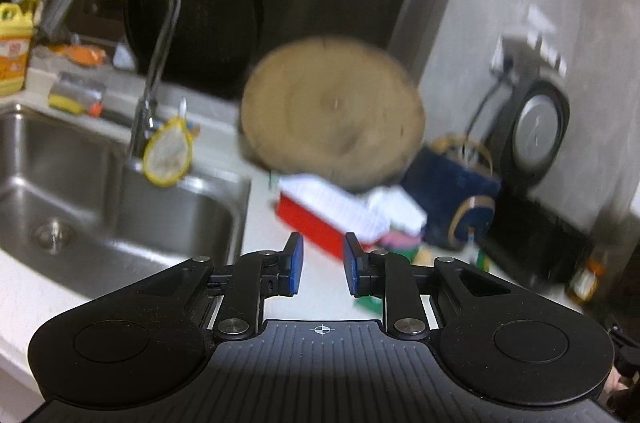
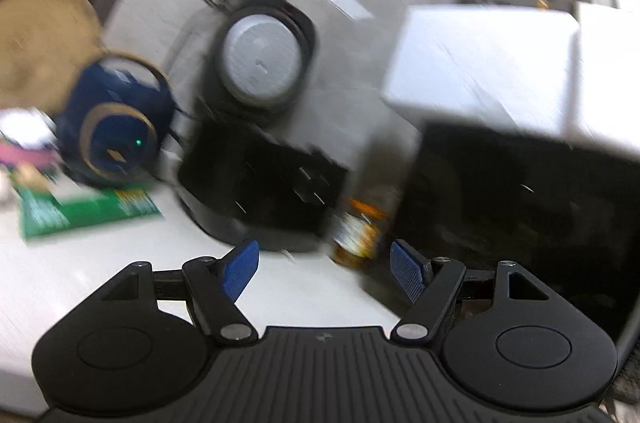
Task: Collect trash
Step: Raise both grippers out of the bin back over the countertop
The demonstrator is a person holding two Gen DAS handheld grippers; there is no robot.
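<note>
Left gripper (image 1: 323, 265): jaws standing narrowly apart, nothing between pads.
- Far left of it: sink (image 1: 120, 191), lower edge cut off; faucet (image 1: 154, 35) rising behind.
- Ahead: round wooden board (image 1: 334, 111), blurring.
- Just beyond fingertips: red-and-white packet (image 1: 320, 219), likely trash; print unreadable.

Right gripper (image 2: 324, 273): jaws gaping wide, empty.
- Ahead left: green packet (image 2: 92, 211) lying flat on counter (image 2: 120, 263), smeared.
- Between fingertips, beyond: small jar (image 2: 356, 231), label illegible.
- Right: dark appliance (image 2: 520, 203), partly cropped.
</note>
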